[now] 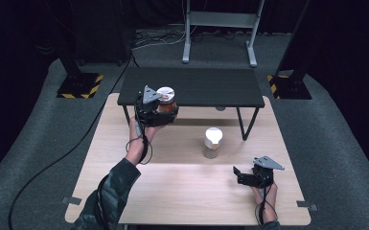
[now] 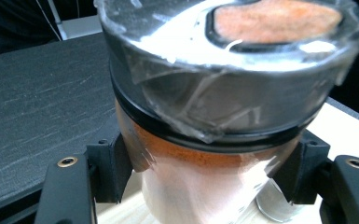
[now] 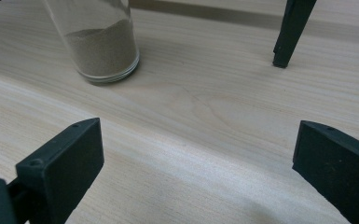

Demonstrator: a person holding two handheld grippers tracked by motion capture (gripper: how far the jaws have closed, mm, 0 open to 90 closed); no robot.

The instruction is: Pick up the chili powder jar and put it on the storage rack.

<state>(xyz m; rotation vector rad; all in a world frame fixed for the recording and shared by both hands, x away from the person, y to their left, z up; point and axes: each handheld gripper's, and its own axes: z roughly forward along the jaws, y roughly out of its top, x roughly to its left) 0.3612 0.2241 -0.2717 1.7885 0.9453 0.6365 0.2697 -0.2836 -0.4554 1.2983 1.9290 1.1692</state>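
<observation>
— What's in hand here?
— The left gripper (image 1: 157, 111) has its fingers clamped on the orange spice jar (image 1: 166, 101), held up at the black shelf's (image 1: 191, 86) front edge. I'd say it needs setting down there next.
— And the right gripper (image 1: 249, 175)?
— Fingers apart, resting low over the desk (image 1: 182, 182).

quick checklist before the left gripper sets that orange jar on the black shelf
1. Left gripper clamped on the orange jar: ok.
2. Jar lid on: ok, with tape over it.
3. Jar upright: ok.
4. Black shelf bare beside the jar: ok.
5. Jar bottom above the shelf top: cannot tell.
6. Right gripper open and low on the table, apart from the sand jar: ok.
</observation>
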